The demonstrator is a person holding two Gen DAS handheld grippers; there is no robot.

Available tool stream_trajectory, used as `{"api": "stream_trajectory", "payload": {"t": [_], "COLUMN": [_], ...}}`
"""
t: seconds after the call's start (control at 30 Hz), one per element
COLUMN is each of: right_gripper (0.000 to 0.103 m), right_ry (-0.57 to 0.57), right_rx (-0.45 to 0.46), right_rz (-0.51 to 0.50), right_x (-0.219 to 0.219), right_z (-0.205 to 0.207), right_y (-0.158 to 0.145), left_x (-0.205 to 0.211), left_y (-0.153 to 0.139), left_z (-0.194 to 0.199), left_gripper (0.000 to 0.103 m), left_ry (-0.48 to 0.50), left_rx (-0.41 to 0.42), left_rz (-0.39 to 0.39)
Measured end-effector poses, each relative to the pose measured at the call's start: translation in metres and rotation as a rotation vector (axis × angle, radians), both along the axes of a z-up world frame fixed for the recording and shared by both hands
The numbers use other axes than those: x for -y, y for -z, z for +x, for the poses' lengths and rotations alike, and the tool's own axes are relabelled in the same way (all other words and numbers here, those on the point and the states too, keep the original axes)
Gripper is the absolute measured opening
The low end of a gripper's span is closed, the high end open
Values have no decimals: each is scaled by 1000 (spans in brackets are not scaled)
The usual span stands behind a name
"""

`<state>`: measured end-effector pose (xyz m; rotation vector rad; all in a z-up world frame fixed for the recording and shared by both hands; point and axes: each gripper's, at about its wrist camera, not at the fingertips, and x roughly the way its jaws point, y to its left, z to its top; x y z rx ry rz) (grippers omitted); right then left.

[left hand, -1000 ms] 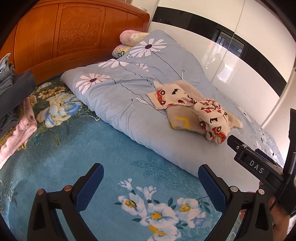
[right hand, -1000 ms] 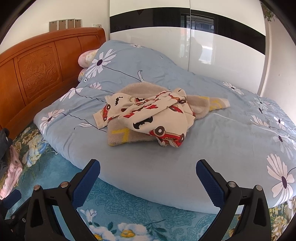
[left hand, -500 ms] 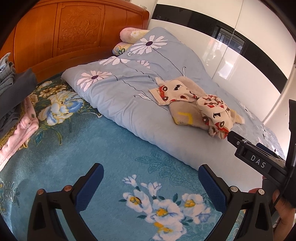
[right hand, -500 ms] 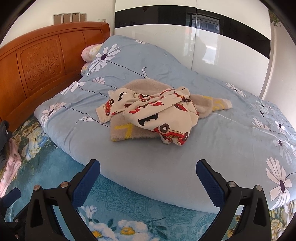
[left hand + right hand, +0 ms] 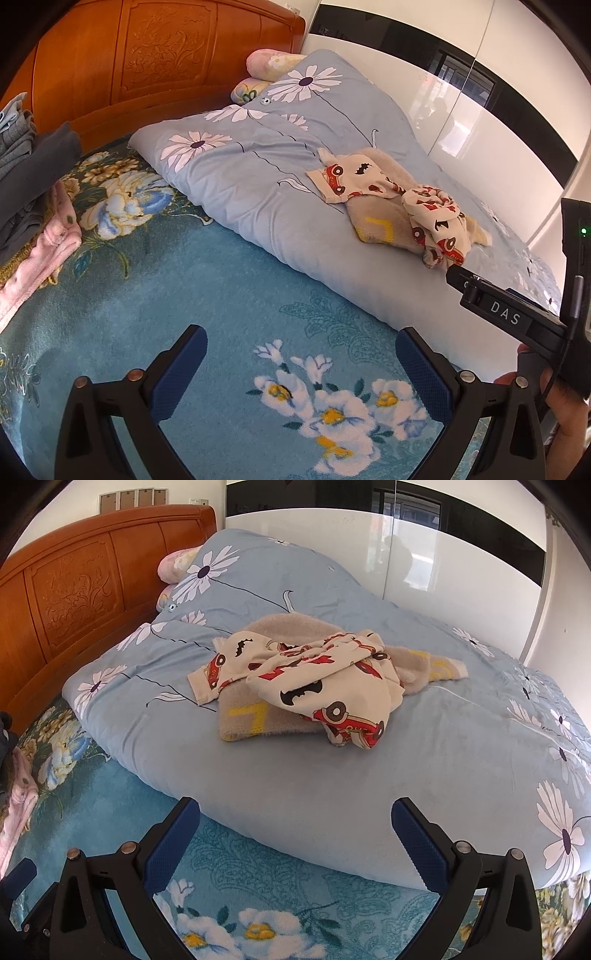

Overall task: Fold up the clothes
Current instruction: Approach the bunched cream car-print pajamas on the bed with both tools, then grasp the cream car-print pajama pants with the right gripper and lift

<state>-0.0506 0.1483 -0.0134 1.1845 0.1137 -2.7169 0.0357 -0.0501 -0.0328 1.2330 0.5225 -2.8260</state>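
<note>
We're in a home bedroom here. A carved wooden headboard (image 5: 70,587) stands at the head of the bed, with a light blue daisy-print duvet (image 5: 332,775) spread over a teal floral blanket (image 5: 229,295). Pillows (image 5: 266,62) are tucked up against the headboard. Along the far side runs a glossy white wardrobe (image 5: 461,565) with a black band across its sliding doors. Clothes lie loose on the duvet, a cartoon-print garment (image 5: 325,679) over a beige fleecy one (image 5: 251,720), and a stack of folded clothes (image 5: 26,177) sits at the left.
</note>
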Motion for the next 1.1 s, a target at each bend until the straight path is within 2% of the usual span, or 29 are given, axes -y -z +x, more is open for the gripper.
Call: {"api": "stream_trajectory", "payload": {"t": [0.13,0.2,0.3,0.37,0.43,0.5,0.57,0.6,0.67,0.7,0.83,0.9,1.0,1.1], "right_gripper": [103,103,101,91,65,54,50,43,26,11,5,5,5,5], "right_ry": [16,27,46,71,141,222,297,332,376,395,383,337,266,179], "right_rx": [27,40,60,82,137,205,270,302,352,372,346,309,243,161], "right_rz": [-57,-92,-133,-168,-249,-358,-458,-507,-602,-651,-882,-932,-1006,-1089], "right_x": [-3,-5,-7,-8,-14,-23,-31,-35,-41,-45,-60,-66,-81,-100], "right_z": [-27,-44,-73,-97,-121,-139,-154,-160,-163,-164,-151,-143,-131,-115], "right_y": [-5,-9,-14,-16,-14,-3,9,15,28,33,41,30,1,-44], "left_x": [9,15,22,28,33,38,45,49,60,66,88,96,101,99], "left_y": [4,10,13,13,13,13,13,14,16,17,25,30,35,32], "left_z": [18,28,45,54,62,69,75,77,84,87,93,93,96,98], "left_gripper": [103,103,103,103,103,103,103,103,103,103,103,103,103,103], "left_ry": [7,-4,-32,-33,-19,-12,-23,-35,-70,-89,-161,-184,-220,-205], "left_rx": [-11,7,-20,-27,-26,-30,-30,-26,-18,-14,26,55,81,89], "left_rz": [-27,-84,-181,-217,-236,-255,-268,-269,-253,-239,-154,-91,-40,-7]}}
